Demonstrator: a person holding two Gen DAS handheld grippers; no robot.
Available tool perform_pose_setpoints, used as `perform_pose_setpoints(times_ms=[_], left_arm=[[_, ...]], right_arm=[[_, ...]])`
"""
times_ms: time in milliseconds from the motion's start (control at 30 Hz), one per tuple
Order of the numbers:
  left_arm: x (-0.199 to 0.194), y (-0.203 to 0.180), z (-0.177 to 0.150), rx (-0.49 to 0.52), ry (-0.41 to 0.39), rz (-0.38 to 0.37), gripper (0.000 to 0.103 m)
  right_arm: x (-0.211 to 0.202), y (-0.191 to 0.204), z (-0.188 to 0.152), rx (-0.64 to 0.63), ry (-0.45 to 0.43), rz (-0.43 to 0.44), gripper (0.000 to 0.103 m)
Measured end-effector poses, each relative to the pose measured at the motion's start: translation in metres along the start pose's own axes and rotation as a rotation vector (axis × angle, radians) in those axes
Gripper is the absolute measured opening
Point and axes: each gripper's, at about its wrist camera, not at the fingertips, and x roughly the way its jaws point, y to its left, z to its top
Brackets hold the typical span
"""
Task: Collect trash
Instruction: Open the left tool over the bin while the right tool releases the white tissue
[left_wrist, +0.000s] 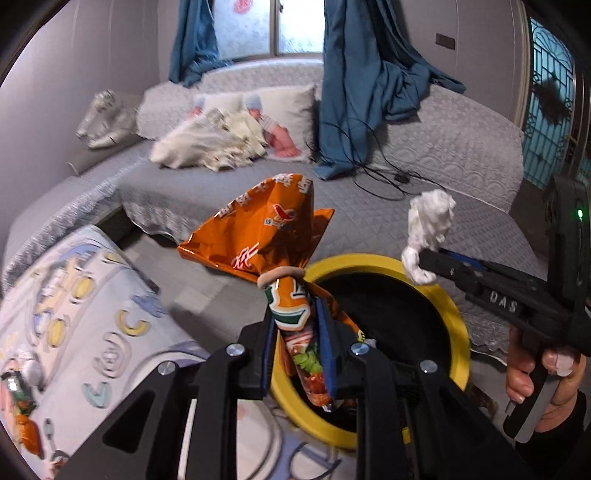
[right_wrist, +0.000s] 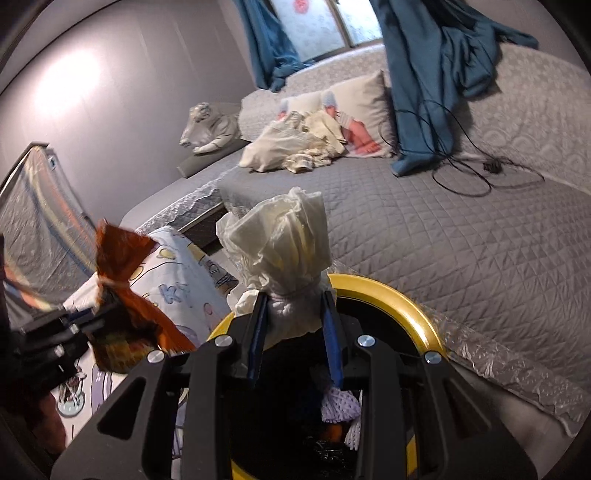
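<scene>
The left claw (left_wrist: 301, 325) is clamped on an orange snack wrapper (left_wrist: 266, 229), gripping it low so the crumpled top flares above the blue pads. The right claw (right_wrist: 295, 325) is clamped on a wad of white tissue (right_wrist: 280, 247) in the same way. Both pieces of trash hang over or just beside the yellow-rimmed trash bin (left_wrist: 458, 317), which stands on the floor between the grey quilted bed (left_wrist: 369, 206) and a patterned blanket (left_wrist: 74, 295). In the right wrist view some trash already lies in the bin's dark inside.

The step in hand looks like the drop. To do it well, each claw should be brought fully inside the ring of the yellow rim before the pads part, since light tissue and a springy wrapper can drift or catch on the edge. The wrapper sits nearer the bin's near-left edge, so it likely needs carrying further toward the middle. Letting go one at a time would keep the two claws from bumping. More litter appears to sit on the blanket at far left, though it is blurred.
</scene>
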Motion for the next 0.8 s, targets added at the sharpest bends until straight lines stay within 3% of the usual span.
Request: perform_pose_setpoints(times_ms=[267, 467, 600, 667, 800], left_arm=[[0.050, -0.011, -0.006, -0.042, 0.091, -0.080, 0.020], [0.062, -0.008, -0.013, -0.077, 0.124, -0.100, 0.022], [0.065, -0.003, -0.016, -0.105, 0.141, -0.101, 0.025], [0.065, -0.001, -0.017, -0.118, 0.149, -0.113, 0.035], [0.062, 0.000, -0.016, -0.125, 0.135, -0.106, 0.046]], right_arm=[[0.009, -0.017, 0.006, 0.037, 0.025, -0.032, 0.028], [0.016, -0.023, 0.004, 0.049, 0.054, -0.051, 0.030], [0.015, -0.025, 0.003, 0.064, 0.049, -0.062, 0.038], [0.014, -0.026, 0.003, 0.069, 0.045, -0.063, 0.046], [0.010, -0.028, 0.005, 0.071, 0.029, -0.088, 0.047]])
